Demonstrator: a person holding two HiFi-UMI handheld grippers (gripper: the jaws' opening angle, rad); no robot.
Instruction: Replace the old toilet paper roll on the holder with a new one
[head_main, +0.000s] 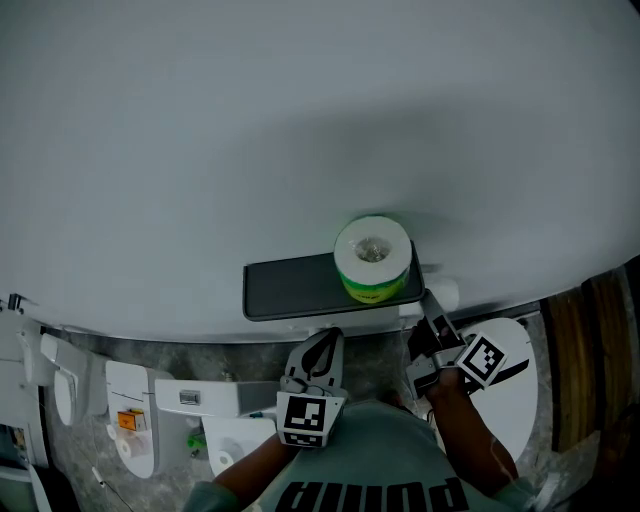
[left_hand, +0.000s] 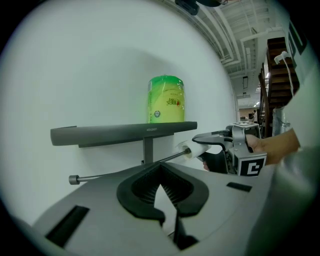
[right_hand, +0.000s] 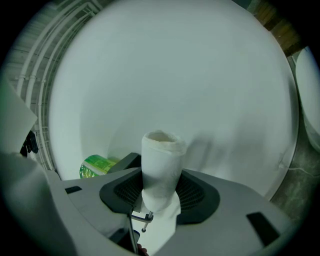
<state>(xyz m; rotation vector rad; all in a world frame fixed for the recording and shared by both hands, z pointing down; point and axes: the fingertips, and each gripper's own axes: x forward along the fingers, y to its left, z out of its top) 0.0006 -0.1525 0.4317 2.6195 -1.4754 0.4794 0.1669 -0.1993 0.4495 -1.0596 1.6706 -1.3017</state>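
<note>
White and worn down nearly to its core, the old roll (right_hand: 160, 170) stands up in the centre of the right gripper view, squeezed narrower where the black pads press it from both sides. The right gripper (right_hand: 160, 194) is clamped on it. In the left gripper view the same roll (left_hand: 191, 149) sits right of centre at the far end of the thin metal rod (left_hand: 120, 172), which runs into its core. The rod's knobbed end is at the lower left of that frame. The right gripper (left_hand: 212, 142) comes in level from the right edge. Just above the rod is the dark grey shelf (left_hand: 100, 134), whose right end stops about over the roll. In the head view the roll (head_main: 443, 295) pokes out past the shelf's (head_main: 290, 285) right edge. The new roll (left_hand: 166, 99) in its green wrapper stands upright on the right part of the shelf, touching neither gripper. Plain white wall (left_hand: 100, 65) fills the room above and to the left of the shelf. In the head view a white rounded fixture (head_main: 520, 390) lies at the lower right, close to the right gripper (head_main: 432, 340), over mottled grey floor (head_main: 230, 360). The left gripper (left_hand: 161, 172) points at the shelf's post from below, its jaws closed tip to tip with nothing between them. In the head view it (head_main: 325, 345) hangs just under the shelf's front edge, clear of it.
</note>
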